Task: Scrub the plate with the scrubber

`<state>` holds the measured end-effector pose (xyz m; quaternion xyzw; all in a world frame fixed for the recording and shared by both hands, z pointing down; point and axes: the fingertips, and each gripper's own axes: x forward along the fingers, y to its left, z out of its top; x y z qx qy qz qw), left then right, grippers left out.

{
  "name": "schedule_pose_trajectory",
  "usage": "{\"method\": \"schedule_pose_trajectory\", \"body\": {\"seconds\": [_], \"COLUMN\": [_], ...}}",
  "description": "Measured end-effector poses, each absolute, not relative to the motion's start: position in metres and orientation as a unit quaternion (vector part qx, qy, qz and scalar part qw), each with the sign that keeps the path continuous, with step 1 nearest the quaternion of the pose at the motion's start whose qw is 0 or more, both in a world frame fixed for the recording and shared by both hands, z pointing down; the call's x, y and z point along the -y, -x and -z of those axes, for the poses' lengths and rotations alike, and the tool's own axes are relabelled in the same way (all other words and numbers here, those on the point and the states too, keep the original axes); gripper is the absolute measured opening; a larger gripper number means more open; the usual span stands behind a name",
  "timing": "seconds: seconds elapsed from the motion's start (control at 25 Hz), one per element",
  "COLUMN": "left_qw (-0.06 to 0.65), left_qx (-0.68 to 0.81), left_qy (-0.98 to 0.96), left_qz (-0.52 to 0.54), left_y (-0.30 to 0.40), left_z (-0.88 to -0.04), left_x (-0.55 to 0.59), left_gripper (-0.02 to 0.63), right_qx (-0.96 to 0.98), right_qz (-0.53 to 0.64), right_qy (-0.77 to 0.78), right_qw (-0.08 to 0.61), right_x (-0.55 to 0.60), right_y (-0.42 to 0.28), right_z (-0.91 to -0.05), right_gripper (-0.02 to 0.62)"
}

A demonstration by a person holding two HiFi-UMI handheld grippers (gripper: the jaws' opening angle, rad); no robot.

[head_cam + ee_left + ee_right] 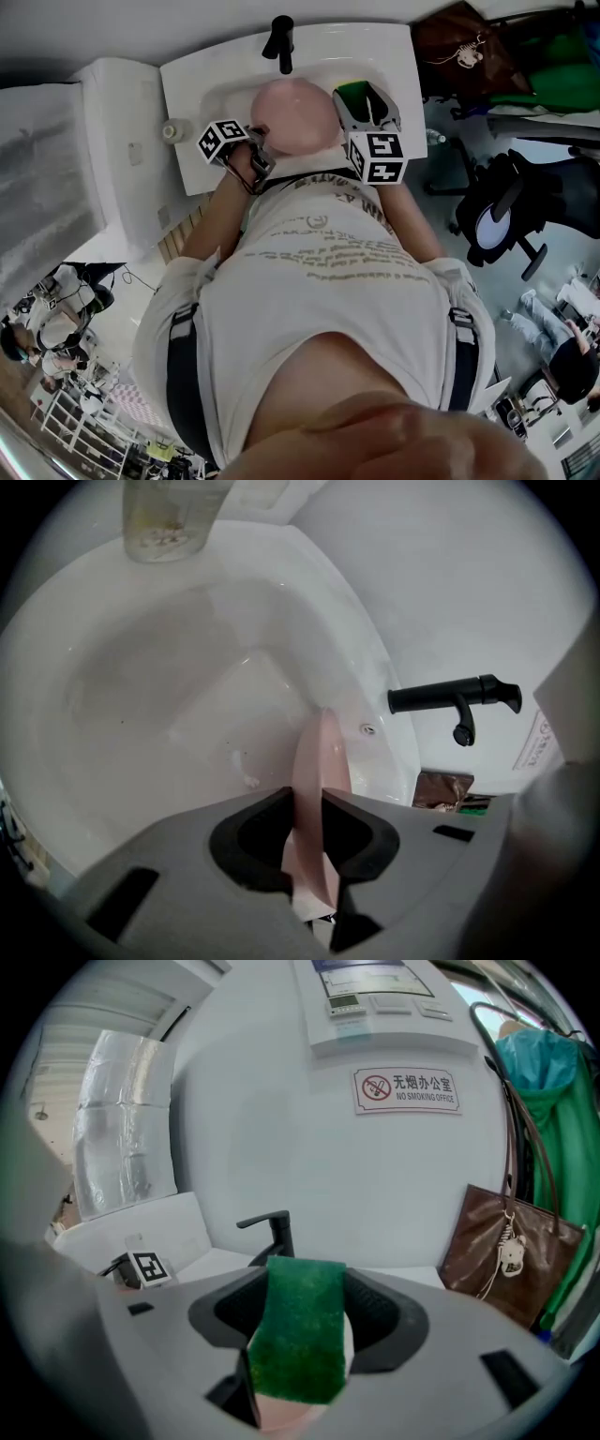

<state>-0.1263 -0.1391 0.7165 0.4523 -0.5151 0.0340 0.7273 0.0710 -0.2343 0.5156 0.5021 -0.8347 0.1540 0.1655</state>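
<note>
plate (292, 114): held edge-up over sink (375, 52), clamped in left gripper (305, 808) so one face is left exposed | scrubber (298, 1335): pinched tight in right gripper (302, 1307), parked just beside plate, likely for scrubbing

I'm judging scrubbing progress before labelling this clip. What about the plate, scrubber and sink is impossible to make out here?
- Soil on the pink plate: too small in head view, edge-on in left gripper view.
- Whether the scrubber touches the plate: the right gripper covers it in head view; the scrubber blocks it in right gripper view.
- Drain of the sink: plate covers it in head view.
- The clear container: cut by left gripper view's top edge.
</note>
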Motion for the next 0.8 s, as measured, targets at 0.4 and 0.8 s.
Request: {"method": "schedule_pose_trajectory", "body": {"seconds": [0.4,0.8], "left_qw": [0.744,0.622], "left_qx": [0.529,0.600], "left_qy": [-0.407,-0.493], "left_qz": [-0.030,-0.098], "left_y": [0.136,0.167], "left_z": [-0.736,-0.709], "left_x": [0.126,0.143], "left_gripper": [0.096,0.212], "right_qx": [0.841,0.848], "right_qz": [-0.125,-0.133], "right_qy": [-0.493,-0.484], "right_qw": [0.187,0.170], "right_x": [0.239,0.242], "right_y": [-0.065,-0.060], "right_z": [-0.515,-0.511], "right_gripper": [0.255,0.255]}}
